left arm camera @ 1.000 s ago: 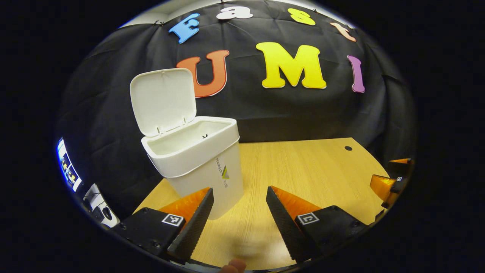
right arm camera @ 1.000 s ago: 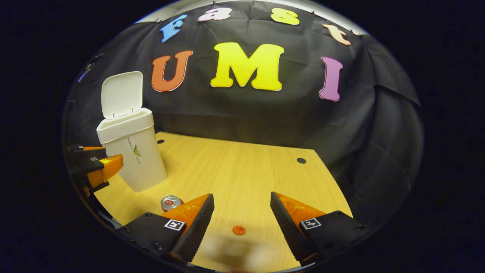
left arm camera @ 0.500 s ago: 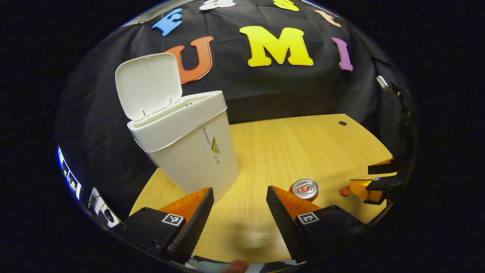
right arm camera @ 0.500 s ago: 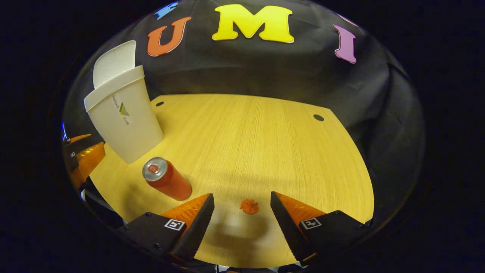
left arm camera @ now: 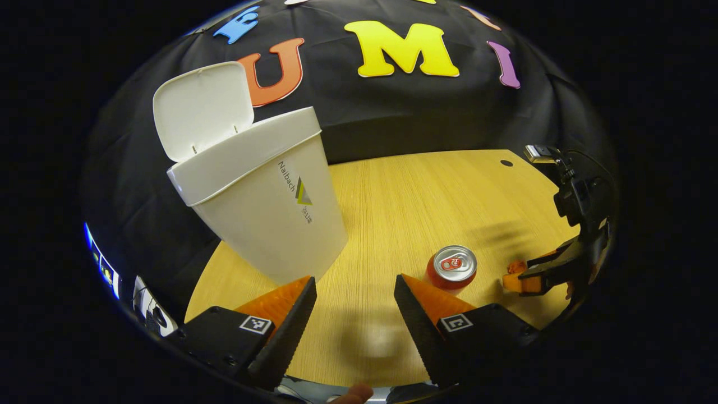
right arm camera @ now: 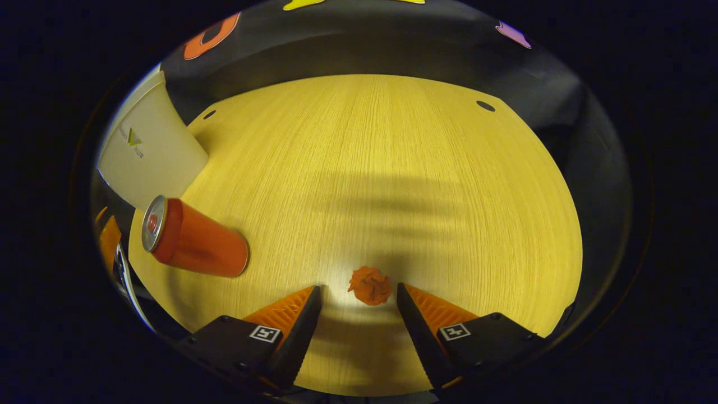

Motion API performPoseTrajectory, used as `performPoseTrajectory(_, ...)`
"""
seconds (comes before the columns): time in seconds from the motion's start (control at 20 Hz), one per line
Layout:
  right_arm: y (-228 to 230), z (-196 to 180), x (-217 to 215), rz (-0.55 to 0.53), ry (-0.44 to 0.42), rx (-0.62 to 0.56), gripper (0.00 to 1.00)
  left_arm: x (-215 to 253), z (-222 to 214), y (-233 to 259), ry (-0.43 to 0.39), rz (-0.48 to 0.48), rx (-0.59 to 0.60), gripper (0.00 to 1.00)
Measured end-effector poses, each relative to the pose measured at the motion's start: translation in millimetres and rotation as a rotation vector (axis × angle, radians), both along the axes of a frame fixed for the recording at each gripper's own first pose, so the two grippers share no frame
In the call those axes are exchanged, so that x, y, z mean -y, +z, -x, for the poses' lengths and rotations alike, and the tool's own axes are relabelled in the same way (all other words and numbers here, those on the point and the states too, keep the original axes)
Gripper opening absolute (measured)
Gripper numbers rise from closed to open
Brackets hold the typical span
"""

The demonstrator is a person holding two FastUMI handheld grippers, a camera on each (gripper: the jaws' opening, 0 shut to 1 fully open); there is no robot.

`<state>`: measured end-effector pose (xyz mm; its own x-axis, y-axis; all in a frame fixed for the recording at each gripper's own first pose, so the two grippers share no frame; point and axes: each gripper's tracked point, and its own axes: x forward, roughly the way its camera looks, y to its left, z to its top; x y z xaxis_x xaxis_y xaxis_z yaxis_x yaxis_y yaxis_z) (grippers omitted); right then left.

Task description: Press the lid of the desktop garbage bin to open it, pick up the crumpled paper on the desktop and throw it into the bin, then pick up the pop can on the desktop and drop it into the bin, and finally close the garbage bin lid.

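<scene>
- Crumpled paper (right arm camera: pixel 369 285) lies on the tabletop (right arm camera: pixel 392 179) toward its near edge, just ahead of my right gripper (right arm camera: pixel 358 306); fingers apart, paper not yet between them, nothing held.
- In the left gripper view the paper (left arm camera: pixel 515 267) shows as a small wad at the right gripper's (left arm camera: pixel 530 276) tips.
- Step in hand, as I judge it: the paper pickup. Best done by easing forward and down until the wad sits squarely between the pads, then closing gently; it's small and light, so a scrape along the wood could flick it away.
- Pop can (right arm camera: pixel 193 241) stands upright to the left of the paper, apart from it. Keep the left finger from clipping it.
- Garbage bin (left arm camera: pixel 263 207) stands at the far left of the tabletop, lid (left arm camera: pixel 201 106) up, mouth open.
- My left gripper (left arm camera: pixel 354 322) hangs near the bin's base, fingers apart, empty.
- Surface: pale wood grain, two dark holes toward the far edge. Black cloth wall behind.
</scene>
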<state>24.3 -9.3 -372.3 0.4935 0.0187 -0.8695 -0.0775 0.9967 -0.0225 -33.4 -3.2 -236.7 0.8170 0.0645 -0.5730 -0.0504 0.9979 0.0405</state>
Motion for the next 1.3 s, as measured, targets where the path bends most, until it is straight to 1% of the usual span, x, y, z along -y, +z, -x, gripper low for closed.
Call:
performPoseTrajectory(0.05, 0.0, -4.4, 2.7, 0.013, -0.001, -0.004, 0.86, -1.0, 1.8, -3.1, 0.002, 0.0, -0.011, 0.93)
performPoseTrajectory(0.1, -1.2, -9.3, 3.9, 0.019, -0.003, -0.015, 0.83, -2.2, 3.1, -5.7, 0.006, -0.001, -0.022, 0.93)
performPoseTrajectory(0.15, -1.4, -13.1, 4.3, 0.022, -0.004, -0.019, 0.78, -3.4, 4.0, -8.0, 0.009, 0.0, -0.029, 0.93)
performPoseTrajectory(0.2, -4.6, -18.9, 6.7, 0.036, -0.006, -0.023, 0.78, -4.1, 4.9, -9.8, 0.011, 0.002, -0.037, 0.93)
performPoseTrajectory(0.25, -3.0, -20.3, 5.0, 0.03, -0.012, -0.037, 0.59, -4.5, 5.4, -11.4, 0.013, 0.003, -0.043, 0.93)
performPoseTrajectory(0.3, -0.7, -19.8, 3.9, 0.026, -0.022, -0.052, 0.56, -4.9, 5.6, -12.1, 0.015, 0.005, -0.048, 0.93)
performPoseTrajectory(0.45, -0.4, -18.4, 3.8, 0.012, -0.056, -0.082, 0.55, -5.2, 4.3, -10.9, 0.015, 0.007, -0.05, 0.93)
performPoseTrajectory(0.55, -1.3, -13.5, 2.6, 0.01, -0.061, -0.103, 0.55, -4.1, 3.5, -9.4, 0.009, 0.008, -0.05, 0.93)
performPoseTrajectory(0.7, -1.3, -13.4, 0.7, 0.046, -0.015, -0.101, 0.55, -2.3, 3.4, -10.2, -0.006, 0.003, -0.057, 0.93)
performPoseTrajectory(0.8, 2.6, -11.8, -1.9, 0.048, -0.013, -0.117, 0.55, 0.1, 5.0, -12.3, -0.008, 0.009, -0.072, 0.93)
performPoseTrajectory(0.9, -0.3, -7.8, -1.3, 0.043, -0.041, -0.121, 0.33, 1.4, 5.4, -12.7, -0.01, 0.012, -0.078, 0.93)
performPoseTrajectory(0.95, -1.6, -8.9, -0.5, 0.039, -0.044, -0.116, 0.36, 2.4, 6.2, -13.4, -0.014, 0.01, -0.082, 0.93)
performPoseTrajectory(1.1, -0.7, -10.2, -0.3, 0.031, -0.03, -0.089, 0.34, 7.2, 7.7, -13.9, -0.029, 0.008, -0.088, 0.93)
performPoseTrajectory(1.15, -1.2, -8.9, 0.6, 0.018, -0.04, -0.081, 0.21, 10.0, 7.4, -13.2, -0.043, 0.007, -0.087, 0.93)
performPoseTrajectory(1.25, 1.0, -4.3, 5.3, 0.01, -0.059, -0.077, 0.23, 8.1, 3.7, -10.1, -0.054, -0.017, -0.068, 0.93)
performPoseTrajectory(1.3, 4.5, -1.5, 10.1, 0.017, -0.068, -0.075, 0.23, 9.1, 2.1, -10.2, -0.055, -0.007, -0.066, 0.93)
